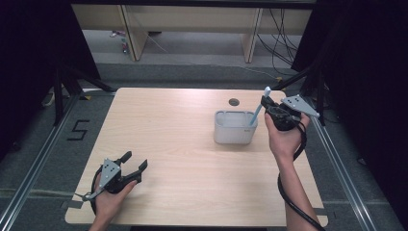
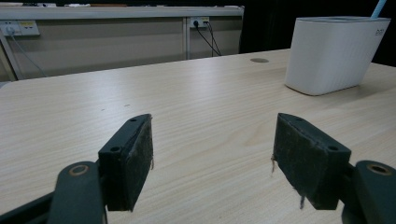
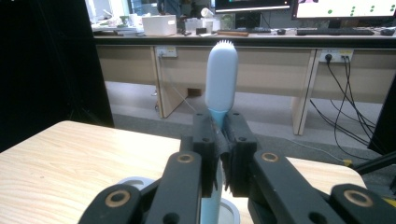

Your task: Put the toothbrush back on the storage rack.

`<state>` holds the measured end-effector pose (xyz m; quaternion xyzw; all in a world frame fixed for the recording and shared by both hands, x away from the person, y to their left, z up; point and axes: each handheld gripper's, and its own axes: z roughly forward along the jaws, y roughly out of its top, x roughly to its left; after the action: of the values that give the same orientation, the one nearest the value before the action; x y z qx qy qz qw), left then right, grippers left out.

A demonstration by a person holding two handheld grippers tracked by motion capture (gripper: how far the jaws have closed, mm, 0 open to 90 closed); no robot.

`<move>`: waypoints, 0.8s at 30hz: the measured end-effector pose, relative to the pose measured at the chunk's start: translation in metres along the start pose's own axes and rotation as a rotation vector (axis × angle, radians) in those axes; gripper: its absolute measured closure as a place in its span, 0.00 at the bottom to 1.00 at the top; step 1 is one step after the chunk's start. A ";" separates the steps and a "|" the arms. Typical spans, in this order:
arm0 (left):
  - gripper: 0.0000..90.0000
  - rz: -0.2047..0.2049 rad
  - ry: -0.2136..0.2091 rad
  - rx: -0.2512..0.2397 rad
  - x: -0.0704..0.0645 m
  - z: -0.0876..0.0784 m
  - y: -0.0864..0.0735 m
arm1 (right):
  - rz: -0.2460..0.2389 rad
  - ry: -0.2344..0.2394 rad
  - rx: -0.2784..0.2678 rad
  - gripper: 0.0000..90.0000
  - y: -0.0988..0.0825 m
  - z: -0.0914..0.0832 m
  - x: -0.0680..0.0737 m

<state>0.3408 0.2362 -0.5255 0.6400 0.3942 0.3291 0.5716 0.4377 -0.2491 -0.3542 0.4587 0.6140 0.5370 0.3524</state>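
Right gripper (image 1: 267, 107), in the high view, is clamped on a toothbrush (image 1: 260, 107) that slants from the white holder (image 1: 235, 127) at the table's (image 1: 192, 159) far right, its lower end inside the holder; the left gripper (image 1: 135, 162) rests near the front left with jaws wide and nothing between them

Left gripper view: the pads (image 2: 140, 154) stand well apart, the ribbed holder (image 2: 334, 53) far off, a blue handle (image 2: 378, 8) rising from it

Right gripper view: the jaws pinch the blue neck just below the pale bristled head (image 3: 221, 79). It looks light, stiff and smooth, likely slippery, so the narrow neck suits a firm pinch
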 end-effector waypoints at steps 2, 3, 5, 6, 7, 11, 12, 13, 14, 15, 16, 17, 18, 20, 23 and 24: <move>0.31 -0.001 0.000 -0.001 0.000 0.000 0.000 | -0.007 -0.007 0.001 0.95 -0.001 0.000 0.000; 0.31 -0.001 0.000 -0.002 0.000 0.000 0.000 | -0.006 -0.004 -0.001 0.95 -0.001 0.001 0.000; 0.31 -0.001 0.000 -0.002 0.000 0.000 0.000 | -0.001 -0.004 0.007 0.95 -0.002 0.001 0.000; 0.31 -0.002 0.000 -0.002 0.000 0.000 0.000 | -0.003 -0.009 0.008 0.95 -0.002 0.001 0.000; 0.31 -0.001 0.000 -0.002 0.000 0.000 0.000 | -0.003 -0.006 0.005 0.95 -0.003 0.002 0.001; 0.31 -0.001 0.000 -0.003 0.000 0.000 0.000 | -0.005 -0.011 0.015 0.95 -0.006 0.003 0.001; 0.31 -0.001 0.000 -0.003 0.000 0.000 0.000 | -0.010 -0.016 0.012 0.95 -0.007 0.004 0.000; 0.31 -0.001 -0.001 -0.004 0.000 0.000 0.000 | 0.000 -0.010 0.022 0.95 -0.008 0.004 0.001; 0.31 -0.001 0.000 -0.003 0.000 0.000 0.000 | -0.011 -0.015 0.024 0.95 -0.009 0.005 0.000; 0.31 -0.001 0.000 -0.003 0.000 0.000 0.000 | -0.005 -0.012 0.017 0.95 -0.010 0.006 0.000; 0.31 -0.001 0.000 -0.003 0.000 0.000 0.000 | -0.008 -0.016 0.020 0.95 -0.011 0.006 0.000; 0.31 0.000 -0.001 -0.003 0.000 0.000 0.000 | -0.011 -0.021 0.032 0.95 -0.012 0.006 0.000; 0.31 -0.001 -0.001 -0.003 0.000 0.000 0.000 | -0.013 -0.020 0.029 0.95 -0.012 0.006 0.000; 0.31 -0.002 0.000 -0.003 0.000 0.000 0.000 | -0.009 -0.016 0.030 0.95 -0.013 0.007 0.000; 0.31 -0.002 0.000 -0.003 0.000 0.000 0.000 | -0.013 -0.016 0.034 0.95 -0.015 0.009 0.000; 0.31 -0.002 0.000 -0.003 0.000 0.000 0.000 | 0.003 -0.017 0.035 0.95 -0.016 0.009 0.002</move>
<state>0.3407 0.2364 -0.5256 0.6387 0.3942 0.3290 0.5731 0.4426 -0.2445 -0.3715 0.4705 0.6196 0.5227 0.3486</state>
